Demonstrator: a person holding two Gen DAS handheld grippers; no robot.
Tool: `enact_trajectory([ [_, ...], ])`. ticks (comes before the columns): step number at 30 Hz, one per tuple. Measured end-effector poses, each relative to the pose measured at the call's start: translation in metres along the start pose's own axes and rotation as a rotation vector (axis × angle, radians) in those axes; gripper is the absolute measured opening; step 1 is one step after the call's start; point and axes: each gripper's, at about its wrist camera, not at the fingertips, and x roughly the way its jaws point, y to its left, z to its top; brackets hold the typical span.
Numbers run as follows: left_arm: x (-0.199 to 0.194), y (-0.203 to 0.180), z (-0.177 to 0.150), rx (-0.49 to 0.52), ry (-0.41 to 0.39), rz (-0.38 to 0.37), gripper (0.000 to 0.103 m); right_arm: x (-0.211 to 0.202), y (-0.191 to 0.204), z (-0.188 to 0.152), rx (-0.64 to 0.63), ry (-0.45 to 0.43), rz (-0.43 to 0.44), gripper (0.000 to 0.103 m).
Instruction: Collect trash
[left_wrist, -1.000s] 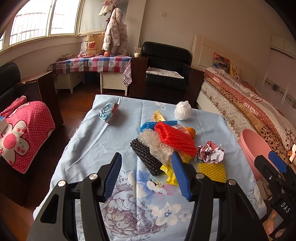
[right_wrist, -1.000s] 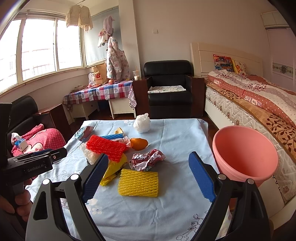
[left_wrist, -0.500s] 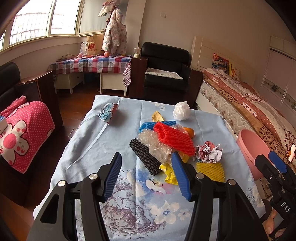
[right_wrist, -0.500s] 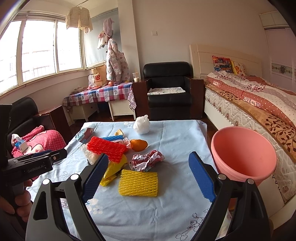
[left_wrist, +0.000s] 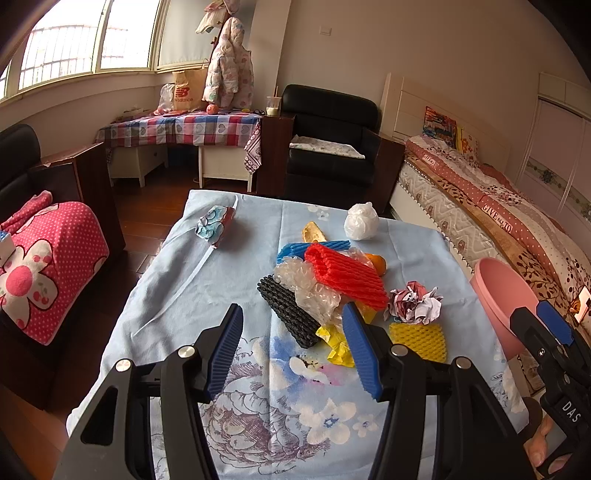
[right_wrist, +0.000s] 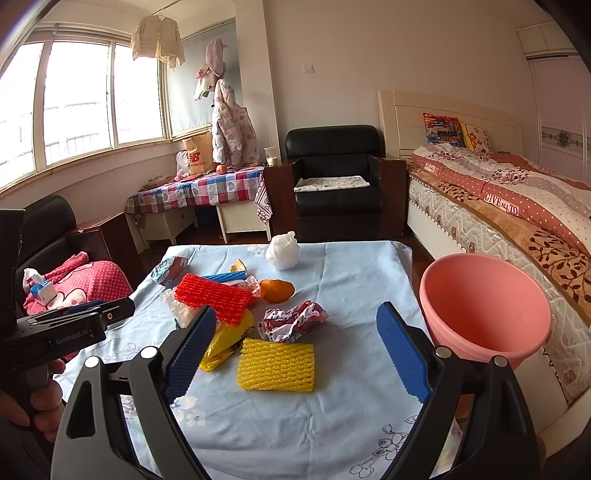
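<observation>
Left claw (left_wrist: 293, 345) wide open, empty, above floral blue cloth-covered worktop (left_wrist: 207, 280). Just ahead: black foam net sleeve (left_wrist: 288, 312), crinkled clear plastic (left_wrist: 314, 291), red foam net sleeve (left_wrist: 347, 275).

Right claw (right_wrist: 295, 349) wide open, empty; yellow foam net sleeve (right_wrist: 277, 365) between its fingers in view, crumpled red-white paper (right_wrist: 293, 319) beyond. Pink plastic bucket (right_wrist: 484, 310) beside worktop's right edge.
</observation>
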Motion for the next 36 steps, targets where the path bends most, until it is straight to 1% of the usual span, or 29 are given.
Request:
enact_trajectory([
  [27,-0.009,-0.009,0.001,0.007,-0.009,-0.006,0.056,-0.006,-0.003,0.000,0.012,-0.017,0.004,0.089],
  [29,-0.008,-0.011,0.003,0.010,-0.008,-0.006,0.056,-0.006,-0.004,0.000,0.012,-0.017,0.004,0.088],
  [31,-0.005,-0.008,0.003,0.010,-0.001,-0.012,0.057,-0.003,-0.004,-0.001,0.017,-0.009,0.005,0.084],
  [36,0.008,0.000,0.008,-0.023,0.015,-0.050,0.059,0.009,-0.012,-0.004,0.035,0.025,-0.001,0.083],
])
